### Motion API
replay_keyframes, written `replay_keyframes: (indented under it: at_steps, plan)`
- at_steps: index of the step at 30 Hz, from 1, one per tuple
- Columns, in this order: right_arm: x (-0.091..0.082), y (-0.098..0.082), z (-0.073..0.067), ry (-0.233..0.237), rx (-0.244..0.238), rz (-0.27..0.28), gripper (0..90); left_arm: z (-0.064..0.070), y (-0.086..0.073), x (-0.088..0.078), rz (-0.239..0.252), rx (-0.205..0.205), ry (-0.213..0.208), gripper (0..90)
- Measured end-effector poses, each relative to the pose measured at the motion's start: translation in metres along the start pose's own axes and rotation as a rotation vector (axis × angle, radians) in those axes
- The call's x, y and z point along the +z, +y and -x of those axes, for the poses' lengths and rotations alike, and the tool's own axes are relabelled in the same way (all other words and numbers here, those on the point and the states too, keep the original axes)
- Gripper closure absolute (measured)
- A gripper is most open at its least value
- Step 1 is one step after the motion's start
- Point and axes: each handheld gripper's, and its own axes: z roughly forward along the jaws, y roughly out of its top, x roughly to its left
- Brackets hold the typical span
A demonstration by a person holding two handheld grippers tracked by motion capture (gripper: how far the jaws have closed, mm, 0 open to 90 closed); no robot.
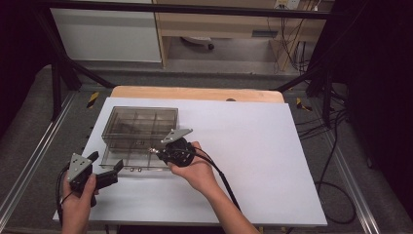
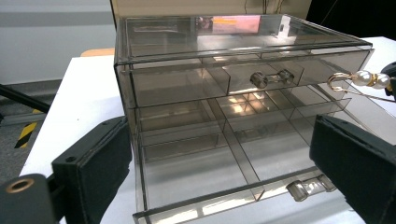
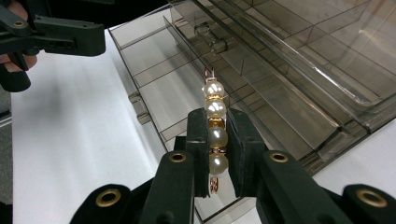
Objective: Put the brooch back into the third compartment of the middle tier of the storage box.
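The right gripper (image 3: pixel 217 154) is clamping a pearl clip (image 3: pixel 214 123), a gold bar carrying 4 pearls, between its pads. It is holding the clip over the pulled-out bottom drawer (image 3: pixel 154 70) of a smoky clear organizer (image 1: pixel 140 127) sitting on the white table (image 1: pixel 253 161). In the left gripper view, the clip's tip (image 2: pixel 362 80) is hovering at the organizer's right edge, above the drawer. The left gripper (image 1: pixel 104 173) is sitting just beside the drawer's front left corner, jaws spread wide and grasping nothing. The top drawer (image 2: pixel 224 79) is sitting closed.
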Motion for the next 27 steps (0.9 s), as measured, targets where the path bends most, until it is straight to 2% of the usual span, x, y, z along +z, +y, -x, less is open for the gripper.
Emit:
replay_keyframes:
  at_steps: [27]
  plan:
    - [0.0051,-0.0034,0.0009,-0.013,0.009,-0.033,80.0,0.0008,-0.0001,0.0007,-0.004,0.003,-0.004,5.8]
